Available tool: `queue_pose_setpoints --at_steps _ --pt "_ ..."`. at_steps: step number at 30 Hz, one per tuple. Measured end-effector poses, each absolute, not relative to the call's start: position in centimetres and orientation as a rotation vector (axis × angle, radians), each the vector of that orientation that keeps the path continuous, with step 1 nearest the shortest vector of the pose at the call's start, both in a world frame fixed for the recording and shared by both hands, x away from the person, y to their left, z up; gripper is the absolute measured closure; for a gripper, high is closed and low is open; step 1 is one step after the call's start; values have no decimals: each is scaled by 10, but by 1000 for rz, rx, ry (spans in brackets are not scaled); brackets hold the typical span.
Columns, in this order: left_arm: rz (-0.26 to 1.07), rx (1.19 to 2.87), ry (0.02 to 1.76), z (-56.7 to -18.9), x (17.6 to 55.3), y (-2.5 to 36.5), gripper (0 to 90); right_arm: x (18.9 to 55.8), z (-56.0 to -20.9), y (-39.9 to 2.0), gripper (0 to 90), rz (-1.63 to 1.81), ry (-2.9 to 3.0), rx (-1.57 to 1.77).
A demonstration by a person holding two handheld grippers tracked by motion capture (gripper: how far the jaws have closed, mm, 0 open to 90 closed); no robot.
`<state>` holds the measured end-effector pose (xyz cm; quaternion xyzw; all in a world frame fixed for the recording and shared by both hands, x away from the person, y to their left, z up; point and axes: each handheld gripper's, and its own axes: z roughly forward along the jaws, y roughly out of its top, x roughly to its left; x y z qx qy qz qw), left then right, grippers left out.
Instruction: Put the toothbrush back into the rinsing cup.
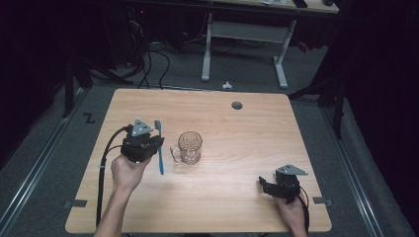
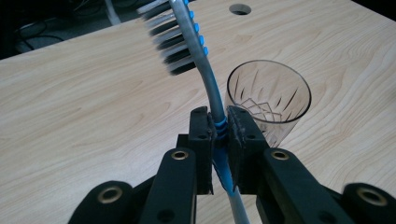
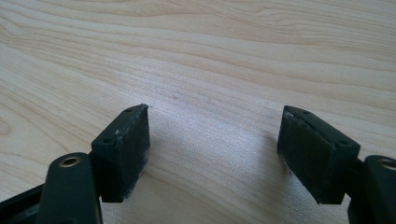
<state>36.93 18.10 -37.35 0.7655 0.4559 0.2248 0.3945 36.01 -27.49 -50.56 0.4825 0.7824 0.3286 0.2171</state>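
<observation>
My left gripper (image 1: 157, 143) (image 2: 219, 122) is shut on a blue and grey toothbrush (image 1: 159, 148) (image 2: 198, 56), gripped at mid-handle with the bristle head pointing up and away. A clear glass mug (image 1: 189, 147) (image 2: 268, 95) with a handle stands on the wooden table (image 1: 237, 133) just right of that gripper, empty. My right gripper (image 1: 268, 186) (image 3: 215, 140) rests low near the table's front right, open, with bare wood between its pads.
A round cable hole (image 1: 237, 105) (image 2: 240, 9) sits near the table's far edge. Beyond the table stand a white desk frame (image 1: 244, 44) and loose cables on the grey floor. Metal rails run along both sides.
</observation>
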Motion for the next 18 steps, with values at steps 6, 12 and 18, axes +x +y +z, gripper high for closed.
queue_pose_setpoints --at_steps 6,12,18 --pt "589 1927 1129 -370 372 175 809 360 -506 -275 255 909 2169 1335" --pt "617 1906 1121 -367 375 173 809 360 -506 -275 255 909 2169 1335" --pt "630 1877 1111 -366 379 171 809 360 -506 -275 255 909 2169 1335"
